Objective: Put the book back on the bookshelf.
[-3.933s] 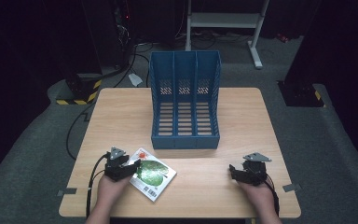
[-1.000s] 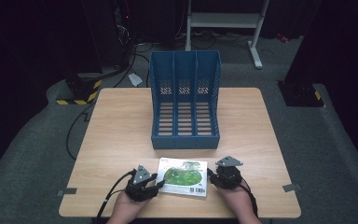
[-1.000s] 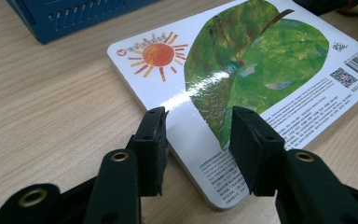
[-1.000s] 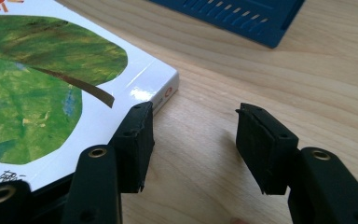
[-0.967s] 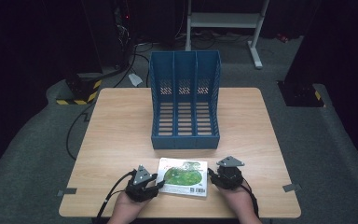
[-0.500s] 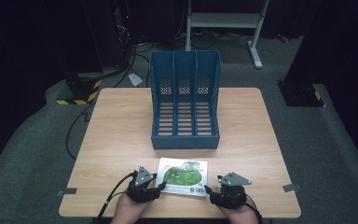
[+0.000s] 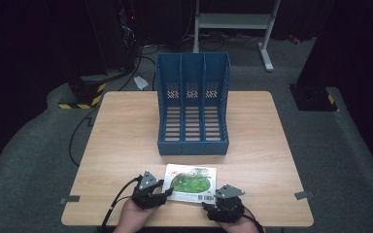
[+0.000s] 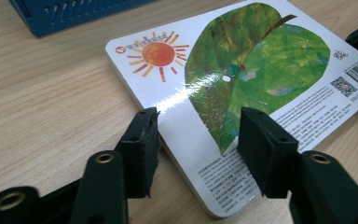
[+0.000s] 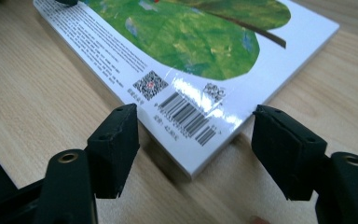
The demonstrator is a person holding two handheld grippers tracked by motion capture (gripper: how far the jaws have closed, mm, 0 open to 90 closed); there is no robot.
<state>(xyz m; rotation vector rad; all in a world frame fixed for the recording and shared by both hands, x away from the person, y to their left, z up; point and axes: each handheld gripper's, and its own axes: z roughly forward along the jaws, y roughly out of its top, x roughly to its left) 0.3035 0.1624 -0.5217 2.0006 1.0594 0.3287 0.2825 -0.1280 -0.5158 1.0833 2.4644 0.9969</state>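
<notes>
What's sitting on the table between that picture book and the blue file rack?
Nothing: in the high view, bare wooden table separates the book from the blue rack.

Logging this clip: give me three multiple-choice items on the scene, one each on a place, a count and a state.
1. Where does the book lie?
A. in the rack
B. on the table, before the rack
C. on the floor

2. How many compartments has the blue rack?
A. two
B. three
C. five

3. How is the right gripper?
A. open, a book corner between its jaws
C. shut on the book
B. shut, far from the book

Answers: 1 B, it lies flat between rack and near edge; 2 B, two dividers make three slots; 3 A, both jaws stand clear of the barcode corner.
</notes>
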